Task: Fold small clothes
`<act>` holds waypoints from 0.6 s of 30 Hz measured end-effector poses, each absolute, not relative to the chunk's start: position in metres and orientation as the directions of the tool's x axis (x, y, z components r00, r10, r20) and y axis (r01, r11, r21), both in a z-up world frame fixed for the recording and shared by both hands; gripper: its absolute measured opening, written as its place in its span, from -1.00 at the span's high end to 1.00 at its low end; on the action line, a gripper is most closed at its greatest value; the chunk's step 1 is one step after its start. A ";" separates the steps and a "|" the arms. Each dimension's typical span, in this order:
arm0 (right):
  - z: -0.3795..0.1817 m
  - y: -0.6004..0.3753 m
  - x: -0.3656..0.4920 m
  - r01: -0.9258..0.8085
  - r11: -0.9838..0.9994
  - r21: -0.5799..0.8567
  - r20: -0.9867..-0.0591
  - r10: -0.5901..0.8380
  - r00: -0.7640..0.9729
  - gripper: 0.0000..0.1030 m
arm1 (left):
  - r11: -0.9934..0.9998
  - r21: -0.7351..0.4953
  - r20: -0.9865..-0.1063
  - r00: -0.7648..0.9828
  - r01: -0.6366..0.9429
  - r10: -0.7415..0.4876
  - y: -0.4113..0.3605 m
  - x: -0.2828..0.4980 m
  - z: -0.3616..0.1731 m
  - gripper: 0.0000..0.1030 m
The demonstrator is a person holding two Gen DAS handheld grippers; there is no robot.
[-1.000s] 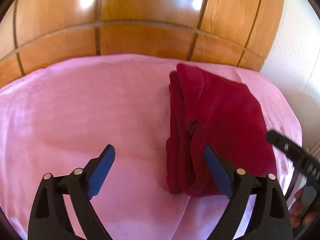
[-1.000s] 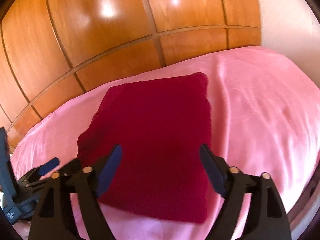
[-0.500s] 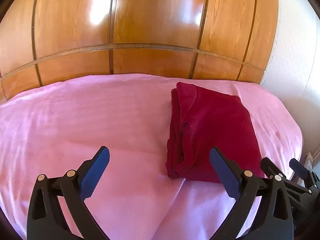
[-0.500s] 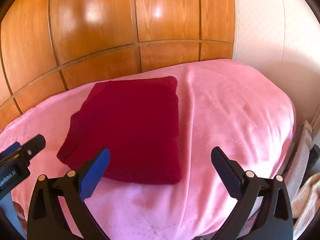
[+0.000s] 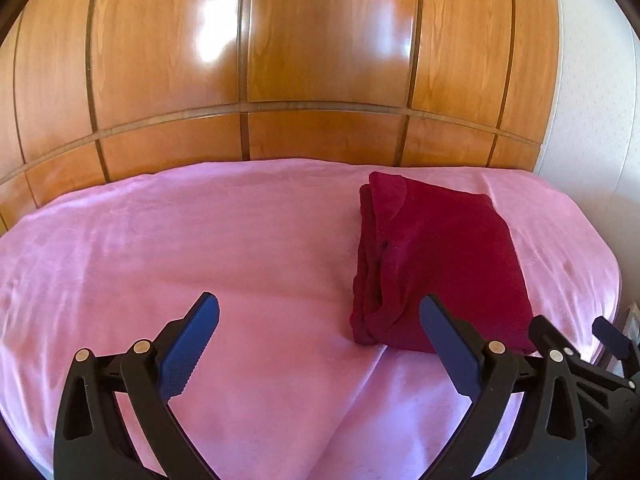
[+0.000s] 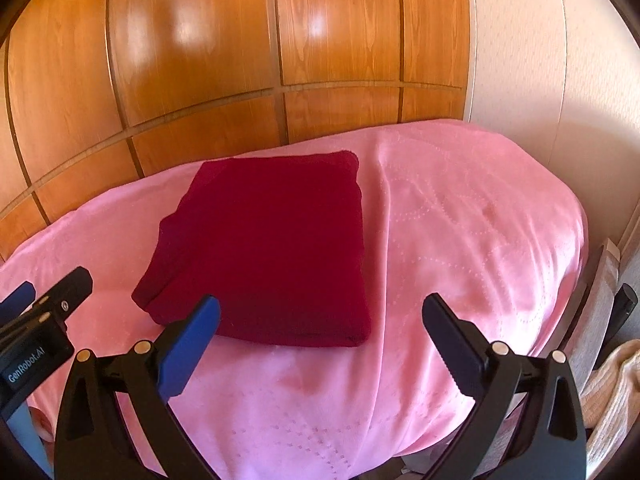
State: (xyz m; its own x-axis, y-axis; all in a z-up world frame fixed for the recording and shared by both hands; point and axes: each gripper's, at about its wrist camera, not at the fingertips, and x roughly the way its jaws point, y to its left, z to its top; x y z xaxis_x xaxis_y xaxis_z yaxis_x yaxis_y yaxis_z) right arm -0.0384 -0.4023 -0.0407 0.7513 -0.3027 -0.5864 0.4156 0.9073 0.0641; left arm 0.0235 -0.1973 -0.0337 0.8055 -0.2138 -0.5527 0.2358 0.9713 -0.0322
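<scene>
A dark red garment (image 5: 440,260) lies folded into a neat rectangle on the pink blanket (image 5: 200,248), towards the bed's right side. In the right wrist view the same garment (image 6: 272,248) sits left of centre on the blanket (image 6: 460,240). My left gripper (image 5: 319,308) is open just short of its near left corner, with nothing between the blue pads. My right gripper (image 6: 322,304) is open too, near the garment's front right corner, and holds nothing. Each gripper shows in the other's view: the right gripper (image 5: 580,344) at lower right, the left gripper (image 6: 44,304) at the left edge.
A glossy wooden panelled headboard (image 5: 320,80) rises behind the bed. A pale wall (image 6: 540,80) stands to the right. The blanket drops off at the bed's right edge, where a beige knitted cloth (image 6: 612,392) lies beside it.
Both grippers have drawn back from the garment and opened wider. The folded garment now lies farther off in both views, and more of the headboard shows.
</scene>
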 end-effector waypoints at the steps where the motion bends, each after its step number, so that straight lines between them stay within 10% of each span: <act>1: -0.040 -0.402 -0.038 0.414 0.908 0.062 -0.585 -0.303 0.752 -0.96 | 0.972 -0.031 -0.551 0.807 0.233 -0.211 -0.197 0.023 -0.033 -0.93; 18: -0.043 -0.396 -0.037 0.403 0.914 0.053 -0.595 -0.295 0.748 -0.96 | 0.974 -0.015 -0.552 0.810 0.227 -0.198 -0.192 0.025 -0.036 -0.93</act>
State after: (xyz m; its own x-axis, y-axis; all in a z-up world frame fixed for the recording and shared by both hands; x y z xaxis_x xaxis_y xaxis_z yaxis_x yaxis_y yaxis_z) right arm -0.0367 -0.3960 -0.0427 0.7478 -0.2955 -0.5946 0.4030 0.9137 0.0528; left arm 0.0246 -0.1918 -0.0357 0.8101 -0.1976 -0.5520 0.2270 0.9738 -0.0155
